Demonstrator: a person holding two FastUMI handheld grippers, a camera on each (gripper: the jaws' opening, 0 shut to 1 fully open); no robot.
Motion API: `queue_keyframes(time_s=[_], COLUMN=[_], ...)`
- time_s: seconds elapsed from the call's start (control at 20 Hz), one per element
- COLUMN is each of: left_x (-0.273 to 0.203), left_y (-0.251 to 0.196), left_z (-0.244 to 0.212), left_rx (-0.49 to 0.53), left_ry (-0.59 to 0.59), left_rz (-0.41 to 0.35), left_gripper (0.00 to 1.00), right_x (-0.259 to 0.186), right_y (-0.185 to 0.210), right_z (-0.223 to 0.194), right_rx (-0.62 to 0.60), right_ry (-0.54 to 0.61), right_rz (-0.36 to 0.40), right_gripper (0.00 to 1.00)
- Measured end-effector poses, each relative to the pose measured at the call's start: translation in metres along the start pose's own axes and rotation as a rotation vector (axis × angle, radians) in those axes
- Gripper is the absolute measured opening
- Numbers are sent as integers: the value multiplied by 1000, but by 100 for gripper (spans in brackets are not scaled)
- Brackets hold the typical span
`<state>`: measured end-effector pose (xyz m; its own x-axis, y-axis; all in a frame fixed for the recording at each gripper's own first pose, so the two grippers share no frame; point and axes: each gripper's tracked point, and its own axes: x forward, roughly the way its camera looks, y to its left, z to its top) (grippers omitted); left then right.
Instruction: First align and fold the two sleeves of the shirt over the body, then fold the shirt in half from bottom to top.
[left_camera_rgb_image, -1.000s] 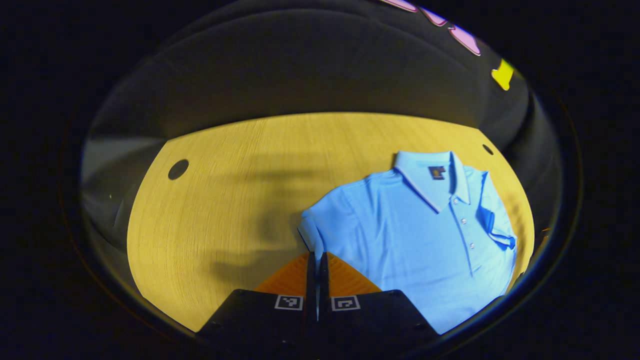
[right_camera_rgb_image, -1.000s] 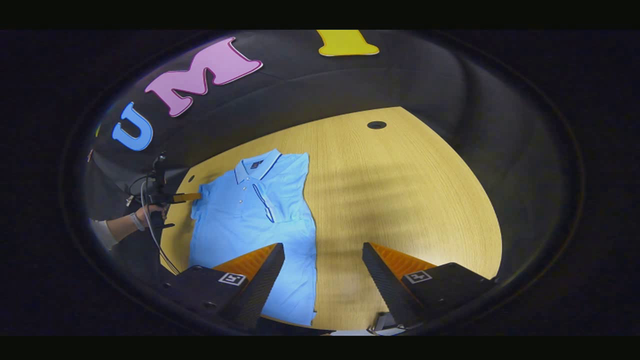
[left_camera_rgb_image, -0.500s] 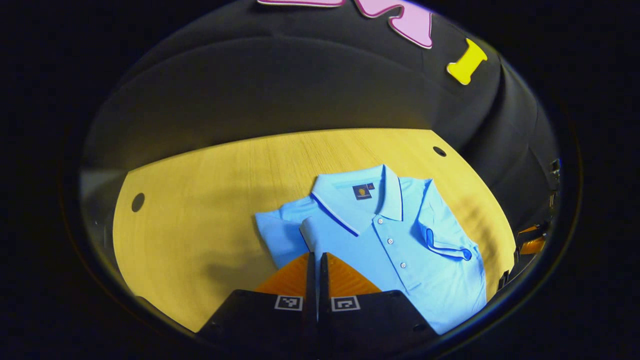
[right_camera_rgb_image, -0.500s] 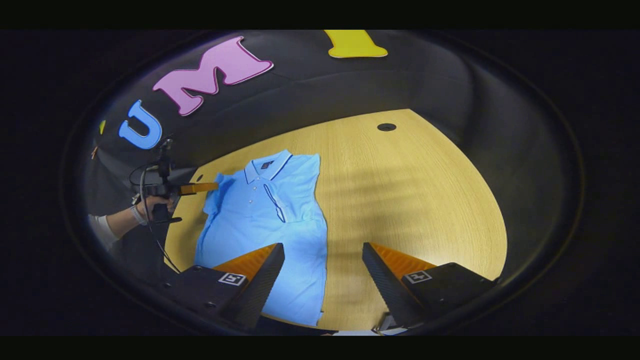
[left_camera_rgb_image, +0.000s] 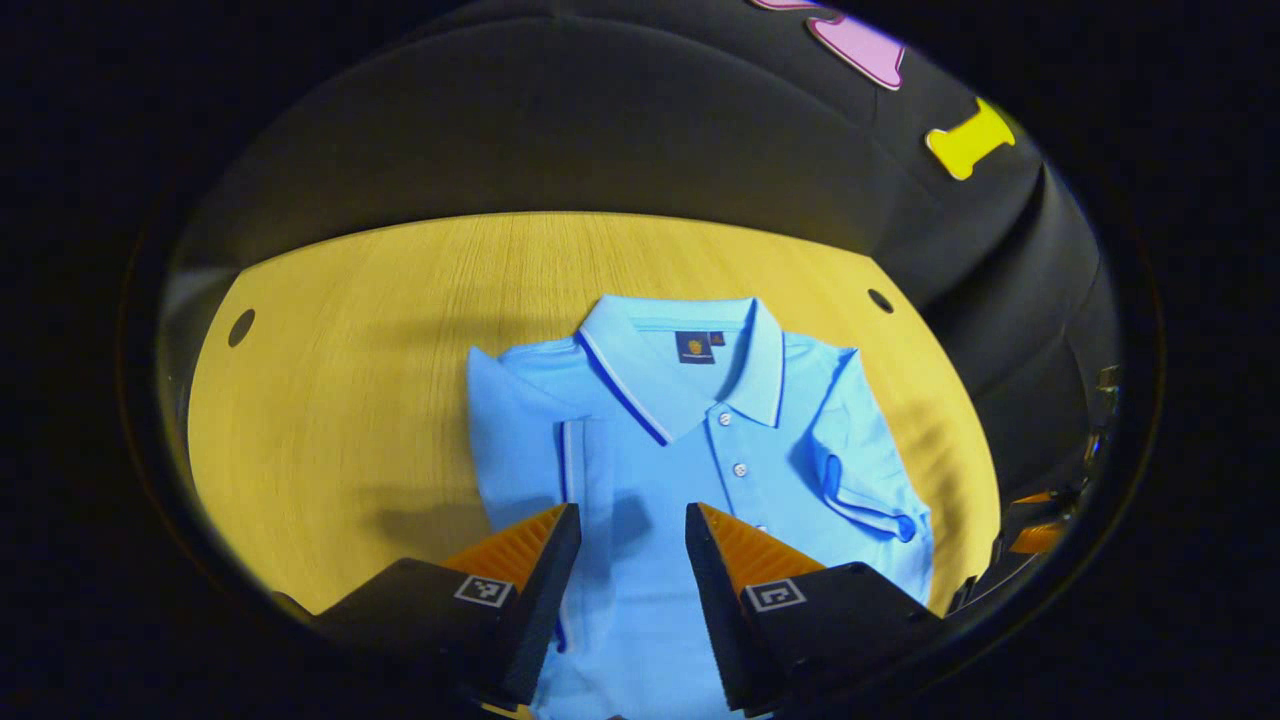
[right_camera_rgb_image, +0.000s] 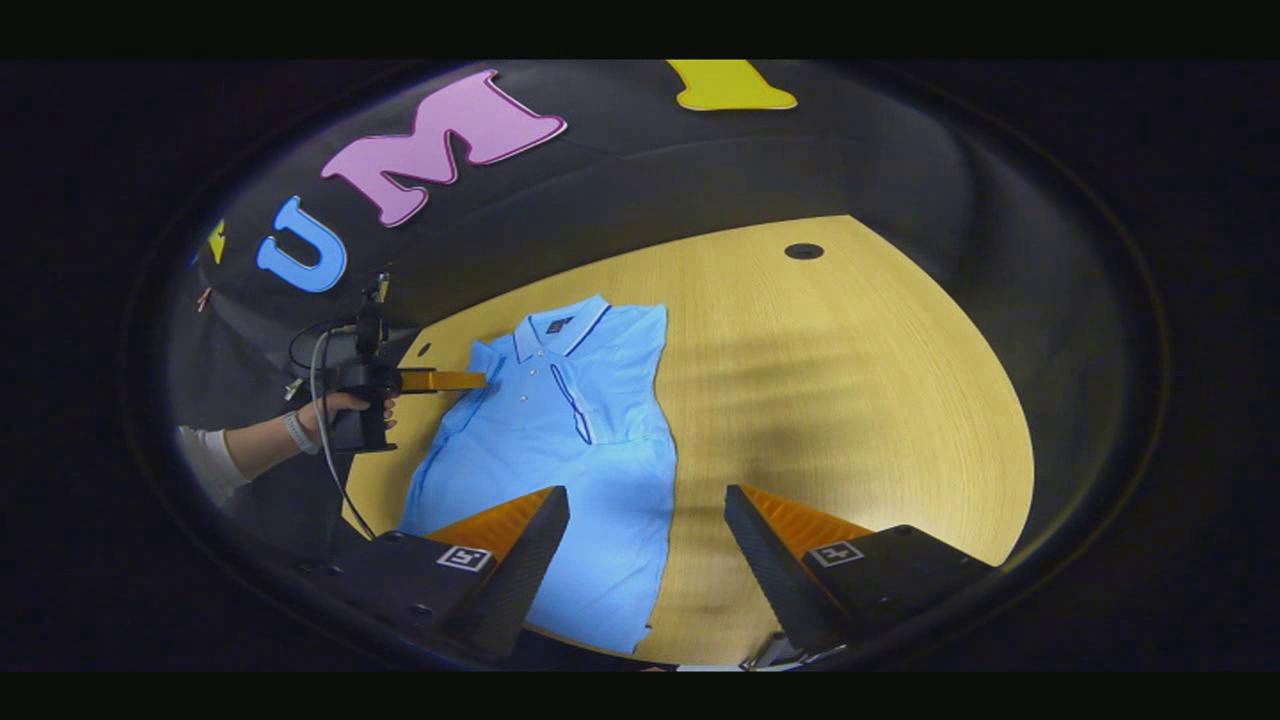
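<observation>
A light blue polo shirt (left_camera_rgb_image: 700, 450) lies face up on the wooden table (left_camera_rgb_image: 330, 400), collar toward the far wall. Its sleeve (left_camera_rgb_image: 565, 455) on the left in the left gripper view lies folded onto the body, and the other sleeve (left_camera_rgb_image: 865, 495) lies folded in too. My left gripper (left_camera_rgb_image: 630, 515) stands open just above the chest with nothing between its fingers. In the right gripper view the shirt (right_camera_rgb_image: 560, 440) lies left of centre. My right gripper (right_camera_rgb_image: 645, 495) hangs open over its lower right edge. Farther off, a hand (right_camera_rgb_image: 335, 405) holds the left gripper (right_camera_rgb_image: 478, 380) at the shirt's shoulder.
The table has round cable holes (left_camera_rgb_image: 241, 327) (left_camera_rgb_image: 880, 300) near its far corners, one of them (right_camera_rgb_image: 804, 251) far behind the right gripper. Bare wood (right_camera_rgb_image: 850, 400) spreads to the right of the shirt. Black cloth walls the booth behind the table.
My left gripper, shut on the sleeve, carried it over the body, then opened and let it go. The right gripper has stayed open and barely shifted.
</observation>
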<state>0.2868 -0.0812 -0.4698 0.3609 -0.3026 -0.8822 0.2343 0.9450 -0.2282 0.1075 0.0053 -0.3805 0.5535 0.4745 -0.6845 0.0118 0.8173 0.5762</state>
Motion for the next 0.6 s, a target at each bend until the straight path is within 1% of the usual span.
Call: queue_keyframes(time_s=[0.1,0.25,0.4,0.5,0.6], left_x=[-27,-77,-121,-144,-159], left_y=[4,5,15,27,36], left_z=[-5,-31,-83,-123,-162], left_rx=[-12,-64,-103,-94,-114], left_ry=[-17,-38,-9,17,45], left_rz=[15,2,1,17,21], left_gripper=[72,74,74,74,74], right_x=[2,3,-4,-9,-16], right_y=[4,8,10,22,32], right_z=[-7,-29,-56,-71,-88], right_rx=[3,-17,-9,21,25], right_ry=[18,57,99,111,123], right_rz=[28,67,77,104,128], right_gripper=[98,98,98,98,98])
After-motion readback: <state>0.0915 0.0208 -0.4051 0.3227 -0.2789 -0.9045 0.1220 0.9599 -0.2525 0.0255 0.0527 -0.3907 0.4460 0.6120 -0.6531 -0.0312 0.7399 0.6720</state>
